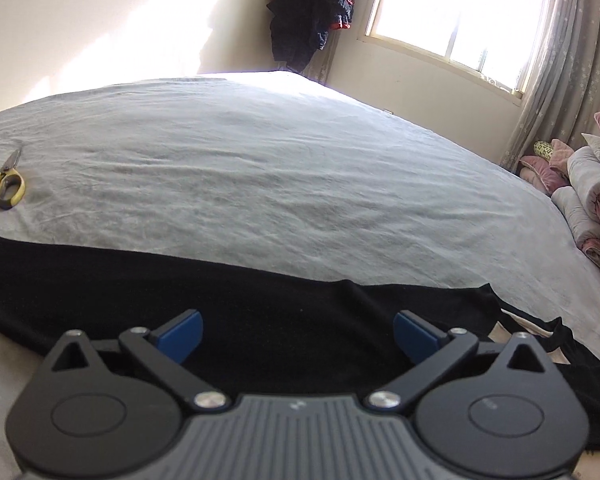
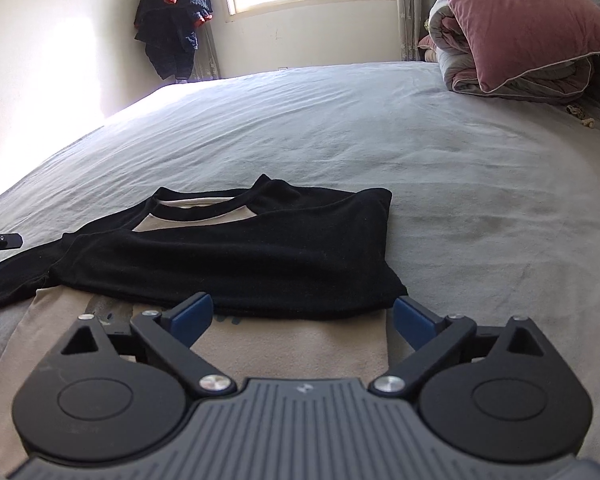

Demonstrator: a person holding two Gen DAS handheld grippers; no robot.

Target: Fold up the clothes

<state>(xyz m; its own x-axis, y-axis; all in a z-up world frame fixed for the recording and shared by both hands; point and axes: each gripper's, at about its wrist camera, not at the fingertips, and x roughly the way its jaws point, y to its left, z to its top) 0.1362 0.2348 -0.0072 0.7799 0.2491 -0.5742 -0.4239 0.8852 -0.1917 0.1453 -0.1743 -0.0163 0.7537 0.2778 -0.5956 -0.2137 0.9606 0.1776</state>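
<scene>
A: Where's the shirt rn?

B: Flat on the bed point(image 2: 440, 152), grey sheet, near edge. It's a black-and-beige shirt point(image 2: 236, 256): black sleeves and neckband, beige body. In the right wrist view one black sleeve is folded across the chest, neckline facing away from cam, beige lower part w/ a faint print closest to the claw.

A: Right claw?

B: Right claw point(image 2: 302, 316) is spread wide, nothing between the blue pads. It hovers over the beige part, just at the near edge of the folded sleeve. Can't tell if the pads touch the fabric.

A: And the left one?

B: Left claw point(image 1: 298, 336) also wide open, holding nothing. It's over the other black sleeve, which runs straight out to the left across the sheet. A bit of neckband and beige shows at lower right of that view. Its tip also peeks in at the far left edge of the right wrist view.

A: Anything else around?

B: Yellow-handled scissors point(image 1: 3, 186) on the sheet, far left, well apart from the shirt. Folded quilt point(image 2: 512, 68) w/ a pink pillow point(image 2: 512, 12) on top at the head of the bed. Dark clothes point(image 2: 174, 16) hanging in the room corner, beside a bright window point(image 1: 456, 8) w/ a curtain point(image 1: 564, 64).
</scene>
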